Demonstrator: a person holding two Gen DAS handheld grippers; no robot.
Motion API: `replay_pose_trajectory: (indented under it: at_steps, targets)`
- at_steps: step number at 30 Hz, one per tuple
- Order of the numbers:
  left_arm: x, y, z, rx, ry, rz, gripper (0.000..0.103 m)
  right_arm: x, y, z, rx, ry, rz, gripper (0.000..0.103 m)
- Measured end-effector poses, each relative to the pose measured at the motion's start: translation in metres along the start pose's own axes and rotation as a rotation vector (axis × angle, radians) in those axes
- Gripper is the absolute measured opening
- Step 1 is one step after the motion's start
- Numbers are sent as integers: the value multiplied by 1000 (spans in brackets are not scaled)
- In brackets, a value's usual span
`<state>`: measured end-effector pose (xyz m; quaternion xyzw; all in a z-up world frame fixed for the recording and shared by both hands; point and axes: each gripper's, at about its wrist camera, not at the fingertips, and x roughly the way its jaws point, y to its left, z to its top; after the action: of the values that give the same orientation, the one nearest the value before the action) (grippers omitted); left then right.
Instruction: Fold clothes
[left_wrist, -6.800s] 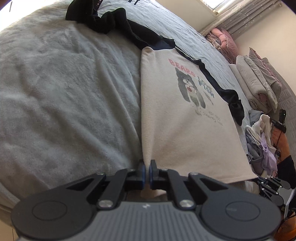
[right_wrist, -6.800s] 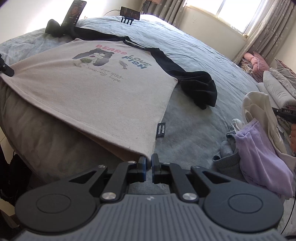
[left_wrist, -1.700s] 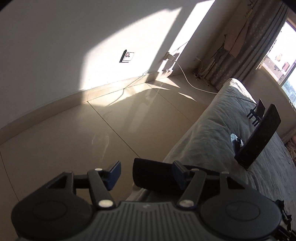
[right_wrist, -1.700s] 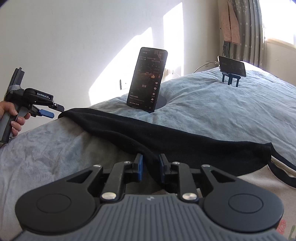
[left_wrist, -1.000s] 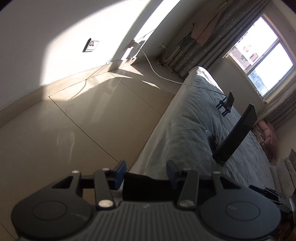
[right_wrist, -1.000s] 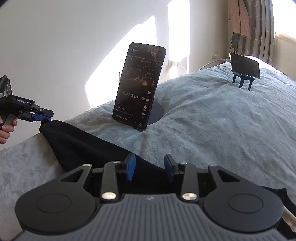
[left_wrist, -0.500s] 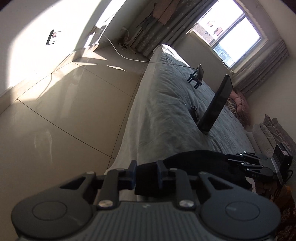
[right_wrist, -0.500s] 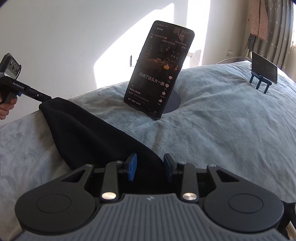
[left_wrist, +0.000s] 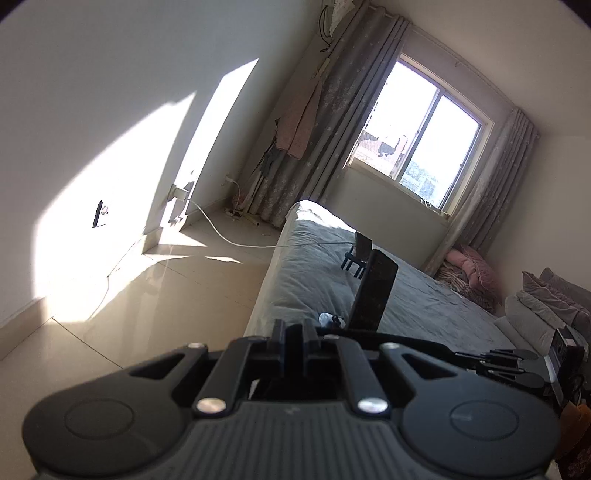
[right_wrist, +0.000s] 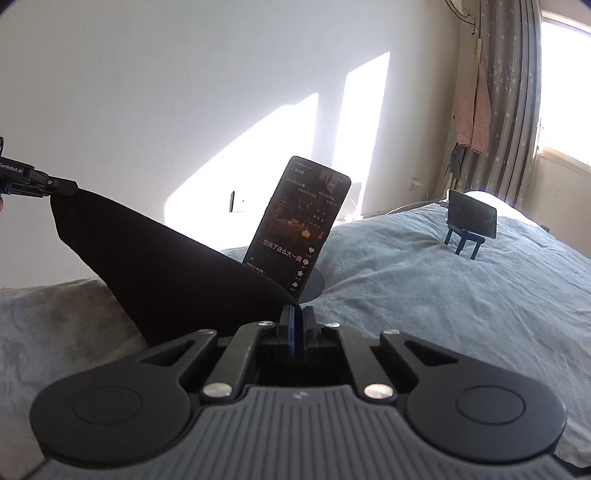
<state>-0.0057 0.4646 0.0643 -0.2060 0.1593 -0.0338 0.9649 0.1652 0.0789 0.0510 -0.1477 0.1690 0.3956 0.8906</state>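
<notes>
Black sleeve (right_wrist: 166, 266) hangs taut above the bed (right_wrist: 461, 295), pinched between both closed tongs: left tongs (right_wrist: 70, 186) at its far end, right tongs (right_wrist: 295, 314) nearer; next, I judge, carry it inward across the shirt, clear of the phone (right_wrist: 299, 229).

A sleeve (right_wrist: 159, 266) is stretching across the bed (right_wrist: 461, 295) from the left gripper (right_wrist: 66, 187) at nine o'clock to the right gripper (right_wrist: 296, 314) at six. A phone (right_wrist: 299, 225) is standing behind it at twelve, another phone (right_wrist: 472, 213) sitting farther back at two.
</notes>
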Motion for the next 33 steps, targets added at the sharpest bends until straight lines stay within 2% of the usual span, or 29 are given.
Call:
replay_pose_trajectory:
  at_steps: [3, 6, 9, 15, 20, 23, 25, 27, 31, 33]
  targets:
    - [-15, -25, 10, 78, -43, 22, 8, -11, -2, 7, -4, -30, 1, 5]
    - [-9, -33, 15, 139, -22, 85, 8, -7, -4, 8, -7, -22, 5, 5]
    - [15, -19, 15, 111, 46, 167, 8, 16, -3, 3, -14, 19, 15, 5]
    - [91, 32, 2, 37, 199, 332, 8, 77, 1, -12, -26, 132, -6, 5]
    - [138, 53, -21, 18, 306, 386, 9, 106, 4, -25, -31, 194, -21, 5]
    - [150, 44, -36, 74, 356, 420, 19, 109, 6, -25, -32, 189, -30, 5]
    - [145, 40, -35, 88, 355, 436, 21, 107, 7, -22, -20, 186, -34, 5]
    - [133, 41, -28, 63, 324, 444, 39, 102, 6, -18, 4, 178, -36, 13]
    - [114, 44, -21, -18, 343, 390, 50, 86, 7, -11, 53, 161, -4, 14]
    - [107, 47, -19, -59, 361, 357, 61, 77, 11, -10, 62, 155, 25, 15]
